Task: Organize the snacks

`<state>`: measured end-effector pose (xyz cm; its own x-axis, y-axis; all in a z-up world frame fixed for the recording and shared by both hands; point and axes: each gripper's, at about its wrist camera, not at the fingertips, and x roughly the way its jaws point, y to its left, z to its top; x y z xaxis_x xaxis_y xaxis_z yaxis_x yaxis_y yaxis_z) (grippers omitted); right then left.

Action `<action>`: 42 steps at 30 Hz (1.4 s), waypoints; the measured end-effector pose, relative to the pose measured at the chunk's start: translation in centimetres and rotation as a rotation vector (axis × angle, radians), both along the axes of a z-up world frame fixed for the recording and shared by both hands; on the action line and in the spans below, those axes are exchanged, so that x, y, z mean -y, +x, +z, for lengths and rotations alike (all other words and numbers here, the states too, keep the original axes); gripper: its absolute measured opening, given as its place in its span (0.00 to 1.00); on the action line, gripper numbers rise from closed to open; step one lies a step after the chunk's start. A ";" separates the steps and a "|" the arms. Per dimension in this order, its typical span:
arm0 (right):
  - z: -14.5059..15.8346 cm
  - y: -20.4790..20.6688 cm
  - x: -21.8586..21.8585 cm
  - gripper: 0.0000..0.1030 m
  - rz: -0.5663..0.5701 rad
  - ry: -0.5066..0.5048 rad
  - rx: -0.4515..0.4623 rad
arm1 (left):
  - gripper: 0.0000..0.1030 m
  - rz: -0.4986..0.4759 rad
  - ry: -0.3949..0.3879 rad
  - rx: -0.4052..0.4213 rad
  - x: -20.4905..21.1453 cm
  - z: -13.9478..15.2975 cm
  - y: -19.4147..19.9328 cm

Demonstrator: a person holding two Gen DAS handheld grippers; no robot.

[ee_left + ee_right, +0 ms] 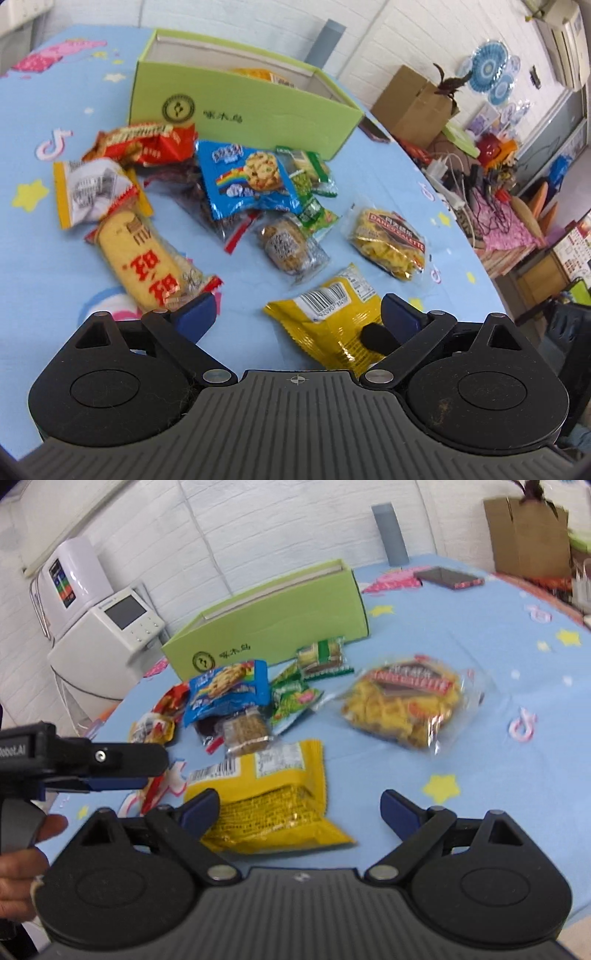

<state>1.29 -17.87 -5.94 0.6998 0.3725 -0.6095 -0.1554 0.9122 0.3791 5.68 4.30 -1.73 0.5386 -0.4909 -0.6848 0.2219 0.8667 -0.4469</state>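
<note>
Several snack packets lie in a heap on the blue tablecloth in front of an open green box (240,107) (280,624). A yellow packet (332,325) (273,797) lies nearest both grippers. My left gripper (297,314) is open above the cloth, with the yellow packet under its right finger and nothing held. My right gripper (299,808) is open too, its left finger over the yellow packet. A clear bag of yellow crisps (388,243) (410,705) lies apart to the right. The left gripper (122,771) shows from the side in the right wrist view.
A blue cookie packet (247,181) (229,686), red packets (147,144), green packets (314,184) (325,657) and a long yellow cake packet (144,262) crowd the heap. A phone (448,578) lies at the table's far side. A cardboard box (410,103) and clutter stand beyond the table edge.
</note>
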 end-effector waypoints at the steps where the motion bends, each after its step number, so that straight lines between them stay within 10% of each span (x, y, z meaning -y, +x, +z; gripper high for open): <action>1: -0.1 -0.5 -0.1 0.90 0.017 -0.017 0.044 | 0.85 0.002 -0.005 -0.013 0.1 -0.3 0.0; 13: 0.7 -1.3 -1.0 0.90 0.201 -0.113 0.137 | 0.76 -0.003 -0.061 -0.076 1.2 -2.0 0.1; 21: 0.3 -1.2 -2.2 0.90 0.276 -0.057 0.116 | 0.50 -0.034 -0.015 -0.077 2.9 -2.2 1.0; 32: 0.7 -0.9 -2.2 0.90 0.236 -0.123 0.134 | 0.72 -0.024 0.015 -0.035 2.2 -1.6 0.3; 38: -0.4 -0.5 -2.9 0.91 0.249 -0.113 0.112 | 0.60 -0.035 0.019 -0.038 2.8 -2.4 0.4; 42: -0.4 -0.5 -3.3 0.89 0.245 -0.095 0.124 | 0.23 -0.070 -0.021 -0.053 3.1 -2.6 0.4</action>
